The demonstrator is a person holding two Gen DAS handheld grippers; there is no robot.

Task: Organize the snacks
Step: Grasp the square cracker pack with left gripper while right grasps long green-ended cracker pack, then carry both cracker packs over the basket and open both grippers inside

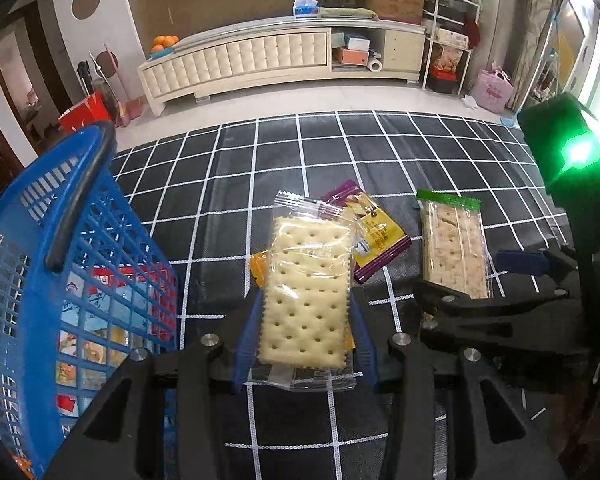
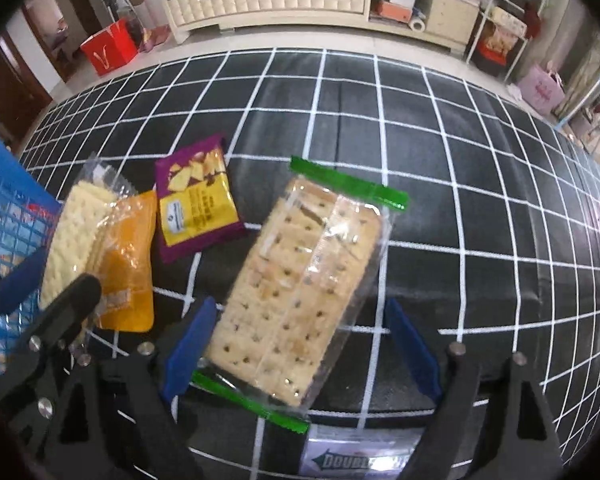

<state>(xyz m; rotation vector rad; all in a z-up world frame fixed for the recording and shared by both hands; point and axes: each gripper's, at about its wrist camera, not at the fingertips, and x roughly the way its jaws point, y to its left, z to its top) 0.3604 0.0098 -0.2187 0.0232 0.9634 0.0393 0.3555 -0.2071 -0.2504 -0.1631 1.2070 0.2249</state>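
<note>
Blue plastic basket (image 1: pixel 80 280) sits off to the left on the black-and-white checked worktop (image 1: pixel 380 152), already holding a bunch of packets, so I'd guess that's where all the snacks are headed. Left tool (image 1: pixel 306 320) has its blue pads closed against both long edges of the pale cracker pack (image 1: pixel 306 288), gripping it across the narrow width, which makes sense since the wrapper is slippery and the crackers inside give it something stiff to squeeze. That pack seems to be over the other snacks: an orange packet (image 2: pixel 128 264) right under it and a purple-and-yellow packet (image 2: pixel 198 204) just beside. Right tool (image 2: pixel 300 344) is spread wide, fingers on either side of the green-ended cracker pack (image 2: pixel 300 280); its left pad looks just about against the pack's edge, while the right pad is clearly apart, so nothing is clamped. The pack lies at a slant between the fingers, so the tool may need a bit of a twist before closing. Looks like each hand is taking one pack, left one closer to the basket.
</note>
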